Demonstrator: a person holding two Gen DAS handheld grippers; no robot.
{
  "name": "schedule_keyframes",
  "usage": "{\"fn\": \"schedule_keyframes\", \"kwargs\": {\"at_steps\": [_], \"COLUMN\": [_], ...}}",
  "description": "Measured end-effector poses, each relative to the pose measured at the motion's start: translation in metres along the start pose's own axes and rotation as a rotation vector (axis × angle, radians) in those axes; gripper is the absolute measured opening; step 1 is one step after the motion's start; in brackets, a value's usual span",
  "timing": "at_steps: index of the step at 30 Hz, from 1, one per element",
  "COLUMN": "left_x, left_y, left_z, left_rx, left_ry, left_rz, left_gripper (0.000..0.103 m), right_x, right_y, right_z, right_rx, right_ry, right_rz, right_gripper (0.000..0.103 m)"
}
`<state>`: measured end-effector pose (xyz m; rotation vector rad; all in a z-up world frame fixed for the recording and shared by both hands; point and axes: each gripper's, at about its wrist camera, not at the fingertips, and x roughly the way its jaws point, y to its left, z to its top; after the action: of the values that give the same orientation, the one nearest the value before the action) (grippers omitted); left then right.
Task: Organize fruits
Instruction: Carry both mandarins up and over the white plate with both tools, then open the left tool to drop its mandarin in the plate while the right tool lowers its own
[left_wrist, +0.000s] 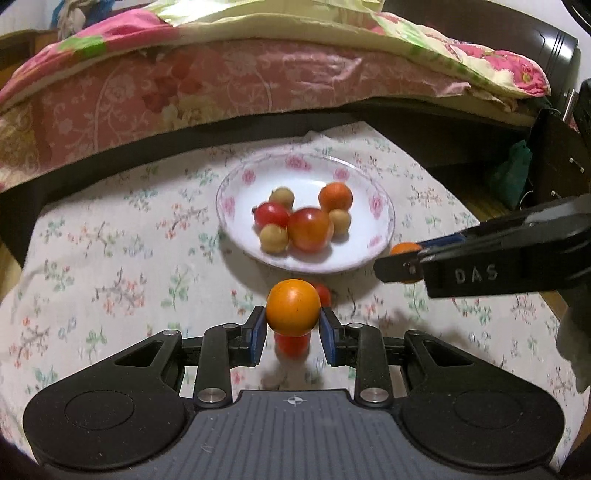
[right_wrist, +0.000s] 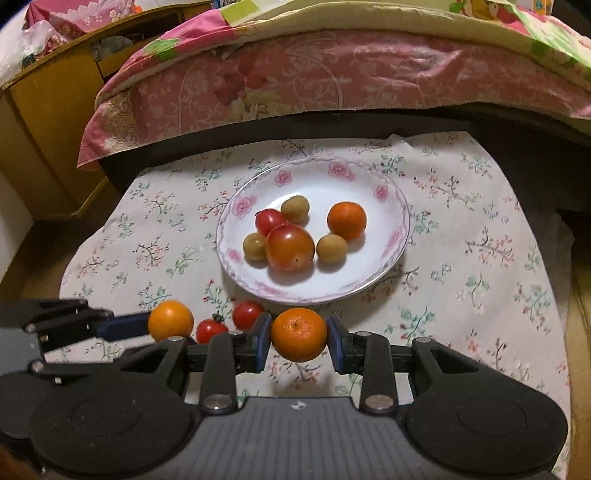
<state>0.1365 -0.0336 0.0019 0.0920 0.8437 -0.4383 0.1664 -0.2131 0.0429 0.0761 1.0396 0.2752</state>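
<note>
A white floral plate (left_wrist: 376, 203) (right_wrist: 391, 206) sits on the flowered cloth and holds several fruits: an orange (right_wrist: 346, 220), two red tomatoes and three small tan fruits. My left gripper (left_wrist: 293, 319) is shut on an orange fruit (left_wrist: 293, 307), lifted just in front of the plate; it also shows in the right wrist view (right_wrist: 170, 319). My right gripper (right_wrist: 298, 334) is shut on a small orange (right_wrist: 299, 334), held at the plate's near right edge. Two red cherry tomatoes (right_wrist: 248, 314) (right_wrist: 211, 330) lie on the cloth between the grippers.
The flowered cloth (right_wrist: 480, 258) covers a low table. A bed with pink bedding (right_wrist: 332, 74) runs along the far side. A wooden cabinet (right_wrist: 40, 129) stands at the far left, dark furniture (left_wrist: 557, 155) at the right.
</note>
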Motion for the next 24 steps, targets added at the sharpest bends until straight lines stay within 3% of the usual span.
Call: {"fn": "schedule_keyframes", "kwargs": {"at_steps": [24], "left_x": [0.054], "left_y": [0.005], "left_z": [0.074], "left_rx": [0.048], "left_ry": [-0.025], "left_rz": [0.021], "left_gripper": [0.039], "right_x": [0.038], "right_y": [-0.039], "right_z": [0.057], "right_rx": [0.077], "right_ry": [-0.023], "right_rz": [-0.011], "right_gripper": [0.032]}}
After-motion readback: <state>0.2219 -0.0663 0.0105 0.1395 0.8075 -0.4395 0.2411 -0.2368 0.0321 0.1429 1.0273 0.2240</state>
